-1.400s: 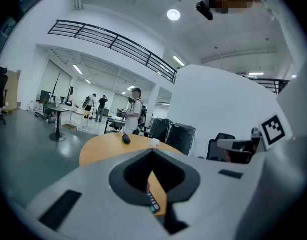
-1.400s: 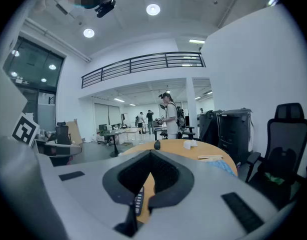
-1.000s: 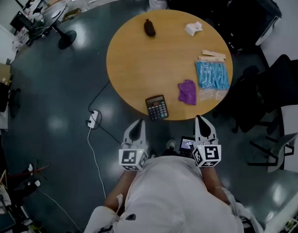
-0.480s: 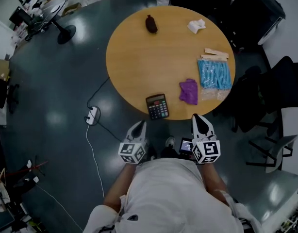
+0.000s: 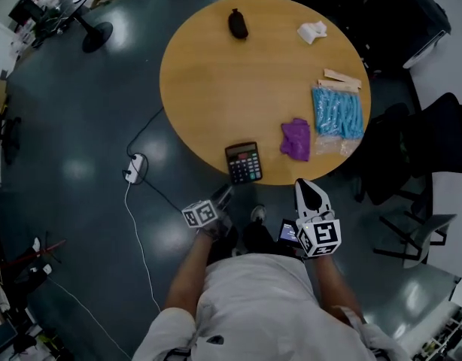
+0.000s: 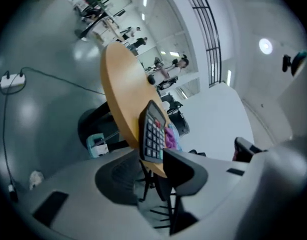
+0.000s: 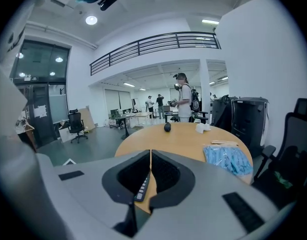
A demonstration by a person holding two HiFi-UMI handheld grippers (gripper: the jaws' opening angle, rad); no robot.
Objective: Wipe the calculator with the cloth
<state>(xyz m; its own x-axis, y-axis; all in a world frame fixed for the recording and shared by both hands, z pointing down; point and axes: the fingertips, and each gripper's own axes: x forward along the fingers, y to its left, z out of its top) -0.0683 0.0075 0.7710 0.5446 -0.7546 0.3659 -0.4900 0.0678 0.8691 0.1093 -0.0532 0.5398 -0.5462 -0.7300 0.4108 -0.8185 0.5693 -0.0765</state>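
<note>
— What's the worktop [image 5: 238,74] like?
— Smooth, matt wood. The floor [image 5: 80,134] is dark and glossy. The calculator [image 5: 243,162] looks like black plastic, the cloth [image 5: 296,139] soft and crumpled. My right fingers [image 7: 165,174] are matt grey plastic, ribbed black inside.

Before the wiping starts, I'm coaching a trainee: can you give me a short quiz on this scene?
1. True or false: the purple cloth lies on the calculator.
2. Which sits nearest the person's edge of the table? A calculator, B dark object, C white wad.
3. Fill in: the right gripper's jaws are ____.
Key: 1 false, it lies beside it, apart. 2 A. 3 shut, empty.
</note>
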